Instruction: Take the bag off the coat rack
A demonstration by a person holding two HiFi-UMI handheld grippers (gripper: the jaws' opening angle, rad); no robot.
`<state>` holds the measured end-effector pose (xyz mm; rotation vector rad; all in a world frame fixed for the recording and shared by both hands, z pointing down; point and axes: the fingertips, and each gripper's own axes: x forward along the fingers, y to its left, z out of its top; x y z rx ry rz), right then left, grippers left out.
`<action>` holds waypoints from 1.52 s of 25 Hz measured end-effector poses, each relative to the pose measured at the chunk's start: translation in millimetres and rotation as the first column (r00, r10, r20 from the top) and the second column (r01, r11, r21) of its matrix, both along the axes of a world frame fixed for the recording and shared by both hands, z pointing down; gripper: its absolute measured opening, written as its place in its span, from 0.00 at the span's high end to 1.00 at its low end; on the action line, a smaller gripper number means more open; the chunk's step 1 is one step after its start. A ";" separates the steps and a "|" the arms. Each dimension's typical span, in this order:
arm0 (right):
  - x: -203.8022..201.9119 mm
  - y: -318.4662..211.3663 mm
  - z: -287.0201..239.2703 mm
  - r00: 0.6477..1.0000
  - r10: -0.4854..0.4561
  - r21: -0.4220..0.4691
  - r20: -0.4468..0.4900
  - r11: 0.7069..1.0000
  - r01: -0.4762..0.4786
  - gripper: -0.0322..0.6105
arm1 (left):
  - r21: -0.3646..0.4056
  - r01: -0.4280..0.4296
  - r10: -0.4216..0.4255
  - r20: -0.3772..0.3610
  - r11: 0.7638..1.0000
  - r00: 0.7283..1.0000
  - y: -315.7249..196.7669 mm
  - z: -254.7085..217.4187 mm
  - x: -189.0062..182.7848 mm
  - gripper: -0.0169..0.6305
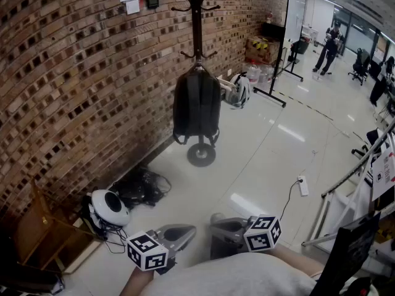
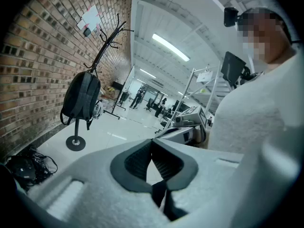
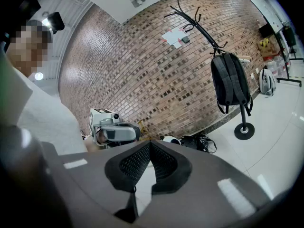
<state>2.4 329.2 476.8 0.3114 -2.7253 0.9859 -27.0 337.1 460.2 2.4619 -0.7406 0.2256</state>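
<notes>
A black backpack (image 1: 196,106) hangs from a low hook of the dark coat rack (image 1: 196,17), which stands by the brick wall on a round base (image 1: 201,155). The backpack also shows in the left gripper view (image 2: 81,96) and the right gripper view (image 3: 230,82). Both grippers are held low near my body, far from the rack. The left gripper (image 1: 187,231) has its jaws together with nothing between them (image 2: 153,144). My right gripper (image 1: 216,221) is shut and empty too (image 3: 150,146).
By the wall lie a white helmet-like device (image 1: 110,207), a heap of black cables (image 1: 141,187) and a wooden crate (image 1: 43,233). A power strip (image 1: 303,185) lies on the floor at right. A board stand (image 1: 287,36) and a person (image 1: 327,48) are far back.
</notes>
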 end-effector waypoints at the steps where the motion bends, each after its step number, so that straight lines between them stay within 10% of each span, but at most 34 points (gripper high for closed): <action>1: 1.2 -17.3 2.2 1.000 0.006 -0.007 0.007 1.000 -0.006 0.95 | -0.004 0.005 -0.005 -0.001 1.000 1.000 -16.2 2.9 -0.1 0.97; 19: 44.8 -409.5 -19.6 0.996 0.068 0.089 0.063 0.993 -0.073 0.95 | 0.062 0.119 -0.125 0.106 0.991 0.986 -404.7 -19.8 -12.0 0.97; 38: 82.9 -518.5 -41.7 0.980 0.187 0.194 0.064 0.961 -0.196 0.95 | 0.100 0.043 -0.050 0.068 0.994 0.996 -528.3 -23.7 -32.0 0.91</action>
